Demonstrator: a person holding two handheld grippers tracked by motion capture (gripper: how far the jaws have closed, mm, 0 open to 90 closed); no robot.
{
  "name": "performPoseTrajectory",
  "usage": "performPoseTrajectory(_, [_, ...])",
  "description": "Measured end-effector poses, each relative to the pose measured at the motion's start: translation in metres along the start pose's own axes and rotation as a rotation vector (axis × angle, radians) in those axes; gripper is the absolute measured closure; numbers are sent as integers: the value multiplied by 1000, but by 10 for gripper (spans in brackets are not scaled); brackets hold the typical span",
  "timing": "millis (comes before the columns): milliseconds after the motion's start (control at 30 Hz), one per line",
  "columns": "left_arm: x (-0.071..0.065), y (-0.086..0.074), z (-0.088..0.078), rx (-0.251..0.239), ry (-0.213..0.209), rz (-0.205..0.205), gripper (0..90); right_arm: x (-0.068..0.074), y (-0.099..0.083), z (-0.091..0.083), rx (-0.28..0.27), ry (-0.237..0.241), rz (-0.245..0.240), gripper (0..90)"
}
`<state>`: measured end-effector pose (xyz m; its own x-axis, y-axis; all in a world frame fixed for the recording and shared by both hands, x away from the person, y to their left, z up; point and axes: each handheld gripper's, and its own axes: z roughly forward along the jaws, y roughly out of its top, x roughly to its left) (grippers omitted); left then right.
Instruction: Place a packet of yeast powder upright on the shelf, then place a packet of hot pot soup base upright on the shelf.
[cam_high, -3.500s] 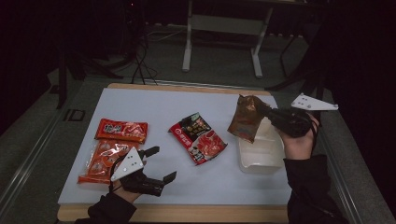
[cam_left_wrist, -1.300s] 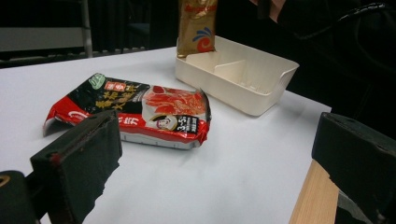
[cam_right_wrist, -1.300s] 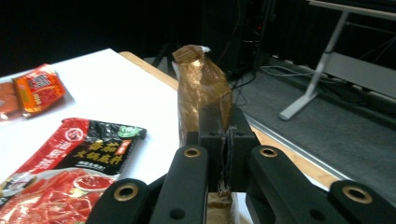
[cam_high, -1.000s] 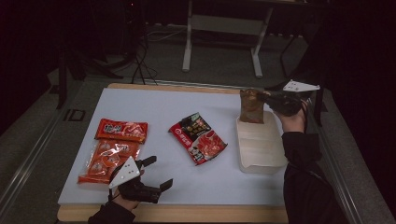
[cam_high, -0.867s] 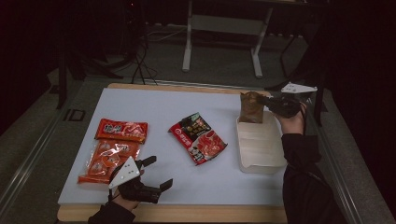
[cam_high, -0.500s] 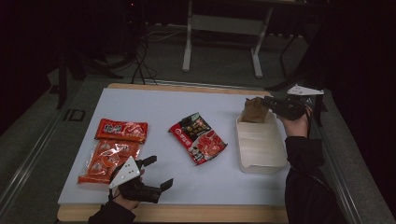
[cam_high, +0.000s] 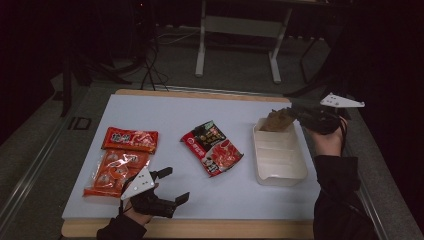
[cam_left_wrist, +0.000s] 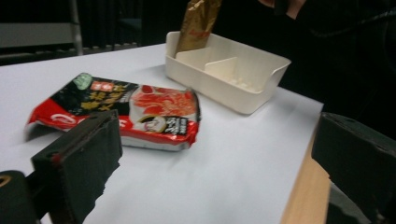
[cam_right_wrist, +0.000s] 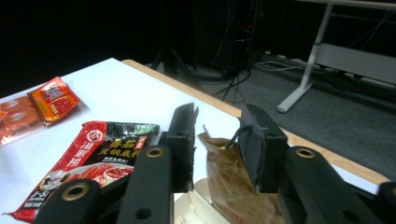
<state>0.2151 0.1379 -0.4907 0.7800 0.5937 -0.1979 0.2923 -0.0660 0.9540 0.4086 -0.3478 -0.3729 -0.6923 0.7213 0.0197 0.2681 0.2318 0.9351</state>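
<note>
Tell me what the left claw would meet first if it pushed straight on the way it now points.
Probably the red-and-black packet: it lies on the white table just beyond the open left claw, with the cream tray farther along. Depth is hard to judge.

- Your brown pouch (cam_high: 276, 120), standing in the tray's far compartment: crinkled foil-like film, dull gold sheen.
- Tray (cam_high: 280, 172): cream plastic, matt, smooth.
- Red-black packet (cam_high: 212, 148) left of tray: glossy printed film.
- Table top (cam_high: 165, 112): matt white sheet, bare wood edge.
- Your right gripper (cam_right_wrist: 217, 140): pads black, rough foam-like.
</note>
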Motion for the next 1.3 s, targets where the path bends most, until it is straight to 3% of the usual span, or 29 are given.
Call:
performPoseTrajectory(133, [-3, 5, 3, 35, -21, -33, 50, 13, 1, -11, -19, 22, 10, 591])
performPoseTrajectory(233, [-3, 10, 7, 68, -9, -59, 44, 26, 1, -19, -20, 28, 15, 507])
performPoseTrajectory(333, [2, 15, 10, 81, 5, -81, 42, 40, -1, -26, -48, 9, 18, 302])
performPoseTrajectory(467, [7, 18, 13, 46, 13, -57, 56, 57, -6, -33, -90, -1, 27, 146])
performPoseTrajectory(800, [12, 30, 32, 76, 2, 10, 92, 92, -30, -46, -88, 38, 42, 142])
performPoseTrajectory(1033, [13, 37, 54, 111, -37, 16, 150, 114, -44, -54, -76, 23, -27, 169])
performPoseTrajectory(1200, [14, 42, 67, 144, -66, 20, 262, 128, -61, -61, -61, 19, -31, 160])
performPoseTrajectory(1300, [16, 44, 75, 155, -70, 20, 330, 131, -69, -67, -79, 42, 10, 156])
